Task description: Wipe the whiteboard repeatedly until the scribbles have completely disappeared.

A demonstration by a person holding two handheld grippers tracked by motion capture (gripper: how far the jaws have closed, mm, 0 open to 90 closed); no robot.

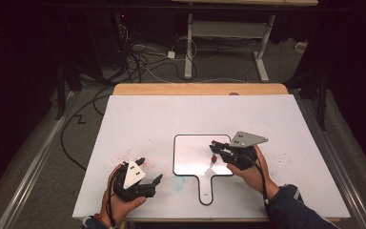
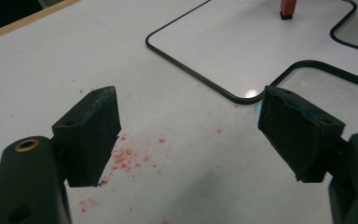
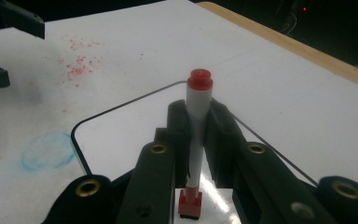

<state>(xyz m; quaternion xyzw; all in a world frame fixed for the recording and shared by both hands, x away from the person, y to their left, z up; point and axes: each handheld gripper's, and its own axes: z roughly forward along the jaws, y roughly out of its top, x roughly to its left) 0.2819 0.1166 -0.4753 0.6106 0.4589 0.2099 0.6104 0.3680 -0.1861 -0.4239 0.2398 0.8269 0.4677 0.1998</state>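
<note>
Marker (image 3: pixel 198 122) already picked up, clamped in the right claw (image 3: pixel 197 135): both pads squeezed against its white barrel, jaws about as closed as they go. Red butt end sticks up past the fingertips in the right gripper view; red cap-like piece shows at the bottom between the jaws, close to or touching the board, cannot tell which. In the high view the right claw (image 1: pixel 218 149) hangs over the right part of the small whiteboard (image 1: pixel 190 155), the paddle-shaped one with black rim and handle pointing toward the person.

Left claw (image 2: pixel 189 135) wide open, nothing between the pads, hovering low over the white surface (image 1: pixel 147 114) just left of the whiteboard. High view puts the left claw (image 1: pixel 151 172) well apart from the marker, near the front edge.

Progress, as a judgement: grasp stage done, marker brought over the board. Board face looks mostly blank; faint pinkish haze near the top in the high view, too weak to call writing. So drawing or writing either barely begun or not yet started. Whether the marker is capped or tip-down is unclear, the lower end is half hidden by the jaws.

Red specks (image 2: pixel 130 158) scattered on the surface under the left claw, blue smudge (image 3: pixel 46 151) beside the board's corner; leftover marks on the surface, not on the board.
</note>
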